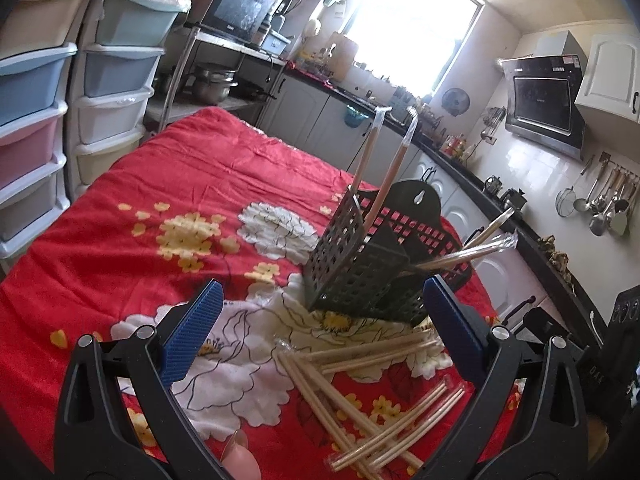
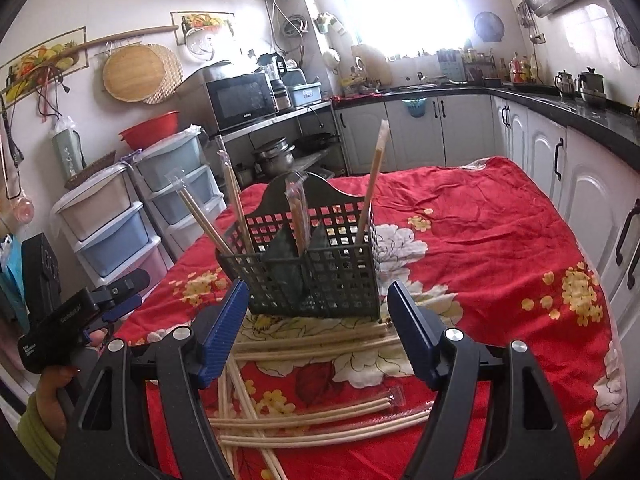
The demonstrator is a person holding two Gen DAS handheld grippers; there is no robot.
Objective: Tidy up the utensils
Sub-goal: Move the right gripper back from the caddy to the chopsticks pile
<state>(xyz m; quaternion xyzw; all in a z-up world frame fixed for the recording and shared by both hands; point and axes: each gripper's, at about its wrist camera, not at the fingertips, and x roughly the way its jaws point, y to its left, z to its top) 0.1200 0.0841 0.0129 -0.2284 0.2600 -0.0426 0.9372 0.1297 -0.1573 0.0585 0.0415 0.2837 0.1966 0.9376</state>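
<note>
A black lattice utensil basket (image 1: 352, 264) stands on the red floral cloth (image 1: 200, 184), with several plastic-wrapped chopstick pairs (image 1: 390, 172) leaning upright in its compartments. More wrapped chopsticks (image 1: 360, 364) lie criss-crossed on the cloth in front of it. My left gripper (image 1: 323, 285) hovers open above that loose pile, nothing between its blue pads. In the right wrist view the basket (image 2: 340, 240) is straight ahead and the loose chopsticks (image 2: 320, 412) lie below my right gripper (image 2: 317, 286), which is also open and holds nothing.
Stacked plastic drawers (image 1: 36, 92) stand beyond the table's left edge. White cabinets (image 2: 540, 152) under a dark counter run along the right. A microwave (image 2: 240, 100) sits on a metal rack behind the table. A hand in a green sleeve (image 2: 48, 396) shows at lower left.
</note>
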